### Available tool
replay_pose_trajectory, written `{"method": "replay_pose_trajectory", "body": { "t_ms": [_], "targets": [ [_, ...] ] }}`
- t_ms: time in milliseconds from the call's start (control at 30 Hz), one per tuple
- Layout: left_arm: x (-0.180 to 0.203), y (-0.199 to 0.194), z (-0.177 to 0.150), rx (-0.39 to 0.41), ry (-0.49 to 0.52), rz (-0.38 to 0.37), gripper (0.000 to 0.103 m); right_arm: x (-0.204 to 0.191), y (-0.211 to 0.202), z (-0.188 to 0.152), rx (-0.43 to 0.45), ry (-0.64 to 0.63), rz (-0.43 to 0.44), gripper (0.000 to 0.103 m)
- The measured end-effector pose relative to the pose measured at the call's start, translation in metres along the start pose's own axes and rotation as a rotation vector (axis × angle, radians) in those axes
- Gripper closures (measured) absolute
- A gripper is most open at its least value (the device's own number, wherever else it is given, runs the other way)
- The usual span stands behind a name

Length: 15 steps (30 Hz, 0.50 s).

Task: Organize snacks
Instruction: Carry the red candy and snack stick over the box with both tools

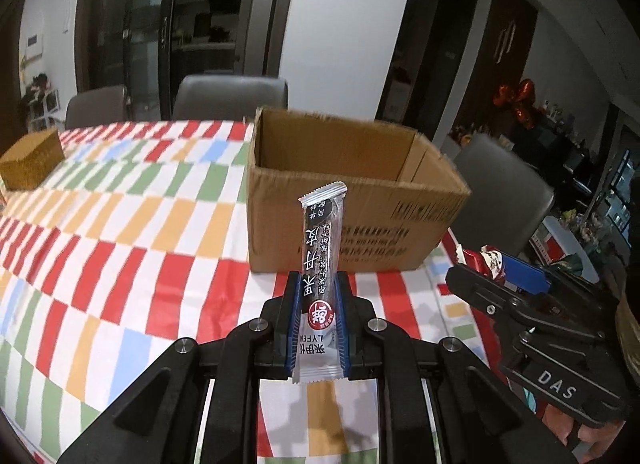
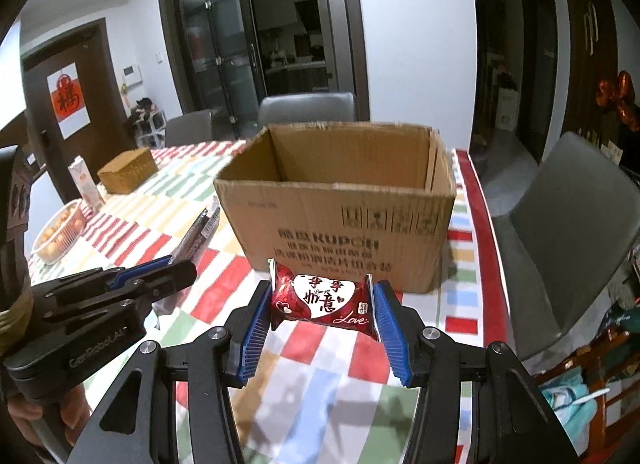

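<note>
An open cardboard box [image 1: 352, 200] [image 2: 340, 224] stands on the checked tablecloth ahead of both grippers. My left gripper [image 1: 318, 284] is shut on a long silver and black snack stick [image 1: 320, 248], which points up in front of the box. The same stick [image 2: 198, 236] and the left gripper [image 2: 176, 270] show at the left of the right wrist view. My right gripper [image 2: 324, 296] is shut on a red heart-printed snack pack [image 2: 324, 298], held crosswise between the blue pads above the table, short of the box. In the left wrist view it [image 1: 480, 264] appears at the right.
A small woven box [image 2: 128, 174] [image 1: 32, 162], a carton [image 2: 86, 184] and a white basket of round fruit [image 2: 60, 232] sit on the table's left side. Grey chairs [image 2: 308, 108] stand behind the table and another [image 2: 572, 248] at its right edge.
</note>
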<state>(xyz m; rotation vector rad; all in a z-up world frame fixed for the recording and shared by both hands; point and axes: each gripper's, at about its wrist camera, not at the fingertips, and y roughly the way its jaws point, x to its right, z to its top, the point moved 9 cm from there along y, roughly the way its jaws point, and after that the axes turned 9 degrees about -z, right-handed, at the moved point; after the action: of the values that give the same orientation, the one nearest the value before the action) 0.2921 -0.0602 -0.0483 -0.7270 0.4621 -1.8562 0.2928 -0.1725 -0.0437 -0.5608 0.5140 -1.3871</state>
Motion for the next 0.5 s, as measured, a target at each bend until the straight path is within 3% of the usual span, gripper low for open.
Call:
{"method": "replay_pose_trajectory", "body": {
  "t_ms": [500],
  "targets": [
    [0.012, -0.014, 0.073, 0.09, 0.077, -0.012, 0.086, 0.008, -0.014, 0.071, 0.109, 0.004, -0.023, 0.051]
  ]
}}
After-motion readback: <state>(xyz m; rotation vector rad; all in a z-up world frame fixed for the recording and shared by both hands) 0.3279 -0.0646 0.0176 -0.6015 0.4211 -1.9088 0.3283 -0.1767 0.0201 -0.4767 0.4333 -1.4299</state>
